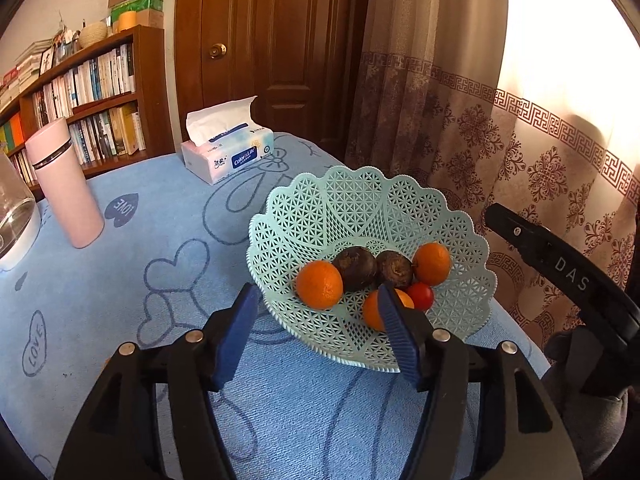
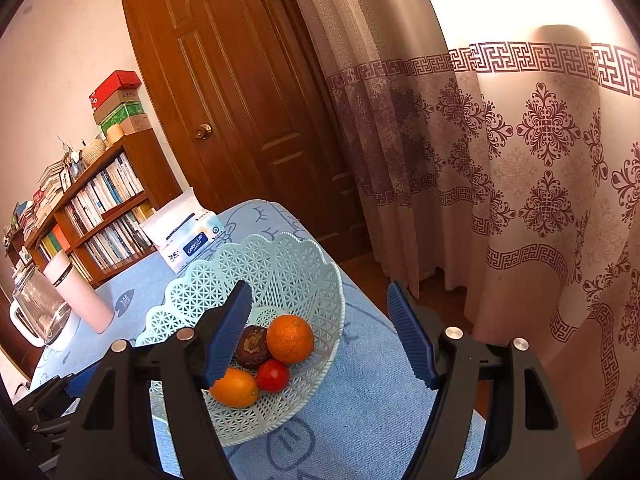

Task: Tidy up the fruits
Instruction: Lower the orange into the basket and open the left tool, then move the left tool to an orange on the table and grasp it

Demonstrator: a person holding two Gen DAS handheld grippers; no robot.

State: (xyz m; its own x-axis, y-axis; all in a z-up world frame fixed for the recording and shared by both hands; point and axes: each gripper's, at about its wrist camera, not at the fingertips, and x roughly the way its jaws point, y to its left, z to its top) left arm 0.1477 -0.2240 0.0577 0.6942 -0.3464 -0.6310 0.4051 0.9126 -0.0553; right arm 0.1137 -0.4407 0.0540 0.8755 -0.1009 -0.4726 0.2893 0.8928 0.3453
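Observation:
A pale green lattice basket (image 1: pixel 360 204) sits on the blue tablecloth near the table's right edge. It also shows in the right wrist view (image 2: pixel 276 268). In it lie three oranges (image 1: pixel 319 284), two dark brown fruits (image 1: pixel 356 267) and a small red tomato (image 1: pixel 421 295). My left gripper (image 1: pixel 316 300) is open and empty, just short of the basket's near rim. My right gripper (image 2: pixel 318 300) is open and empty, above the basket's right side. In its view I see two oranges (image 2: pixel 290 338), one dark fruit (image 2: pixel 253 346) and the tomato (image 2: pixel 273 375).
A pink flask (image 1: pixel 64 184), a tissue pack (image 1: pixel 228 152) and a glass jar (image 1: pixel 12 216) stand on the table's left and back. A bookshelf (image 1: pixel 92 92), a wooden door (image 1: pixel 272 40) and a curtain (image 1: pixel 500 140) surround the table. The table edge drops off right of the basket.

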